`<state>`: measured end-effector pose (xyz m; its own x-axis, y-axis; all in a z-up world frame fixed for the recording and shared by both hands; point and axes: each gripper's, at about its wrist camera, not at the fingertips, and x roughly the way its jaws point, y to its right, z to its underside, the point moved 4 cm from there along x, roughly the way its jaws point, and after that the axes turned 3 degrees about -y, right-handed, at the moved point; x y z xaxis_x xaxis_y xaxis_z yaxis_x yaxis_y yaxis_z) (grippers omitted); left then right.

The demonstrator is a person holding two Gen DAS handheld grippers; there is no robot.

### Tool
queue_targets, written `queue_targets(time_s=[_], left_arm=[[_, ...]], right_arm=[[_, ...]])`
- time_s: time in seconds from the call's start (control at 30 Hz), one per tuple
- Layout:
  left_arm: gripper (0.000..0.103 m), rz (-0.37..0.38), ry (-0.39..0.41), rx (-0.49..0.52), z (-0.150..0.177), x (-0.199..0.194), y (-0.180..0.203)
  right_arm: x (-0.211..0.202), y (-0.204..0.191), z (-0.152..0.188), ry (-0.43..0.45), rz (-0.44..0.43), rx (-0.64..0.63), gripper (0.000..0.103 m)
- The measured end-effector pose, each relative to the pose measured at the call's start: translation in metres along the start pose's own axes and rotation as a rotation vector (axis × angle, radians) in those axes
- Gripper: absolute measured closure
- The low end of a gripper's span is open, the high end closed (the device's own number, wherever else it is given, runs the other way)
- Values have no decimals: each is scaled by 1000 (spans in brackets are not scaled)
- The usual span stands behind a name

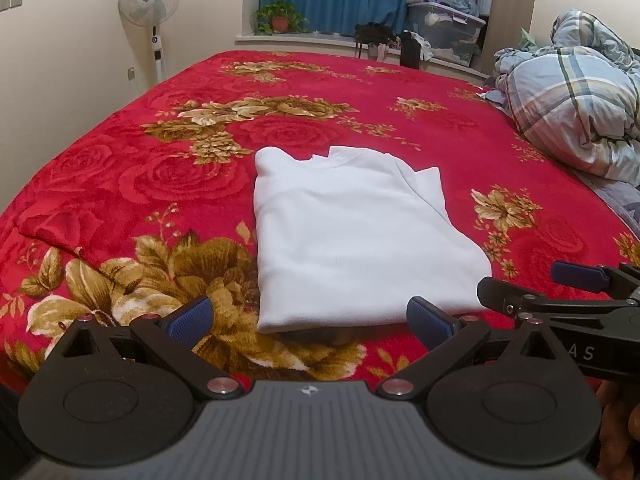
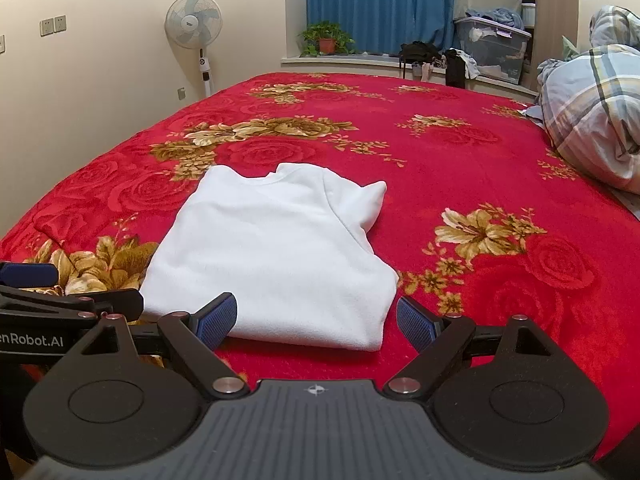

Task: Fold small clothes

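The white, soft-knit folded garment (image 1: 360, 236) is seen just beyond both tools, lying flat on a red plush bedspread with gold flower patterns (image 1: 120, 184). The left gripper (image 1: 310, 320), black with ribbed blue pads, is held with its jaws spread wide and nothing between them, near the garment's folded near edge. The right gripper (image 2: 316, 322) is likewise parted and empty, its left pad just in front of the same edge. The garment forms a rough rectangle, its long axis running away from the tools, the neckline at the far end and a sleeve fold along its right side. A crumpled plaid quilt (image 1: 576, 112) is heaped at the bed's right.
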<state>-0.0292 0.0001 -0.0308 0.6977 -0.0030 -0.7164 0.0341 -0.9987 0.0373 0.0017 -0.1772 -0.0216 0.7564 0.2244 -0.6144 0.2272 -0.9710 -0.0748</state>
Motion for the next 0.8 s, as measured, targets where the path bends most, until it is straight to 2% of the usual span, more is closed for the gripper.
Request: queue_targets(time_s=[0.8], left_arm=[[0, 5, -10, -6, 2, 4, -1]], right_arm=[[2, 2, 2, -11, -1, 1, 15]])
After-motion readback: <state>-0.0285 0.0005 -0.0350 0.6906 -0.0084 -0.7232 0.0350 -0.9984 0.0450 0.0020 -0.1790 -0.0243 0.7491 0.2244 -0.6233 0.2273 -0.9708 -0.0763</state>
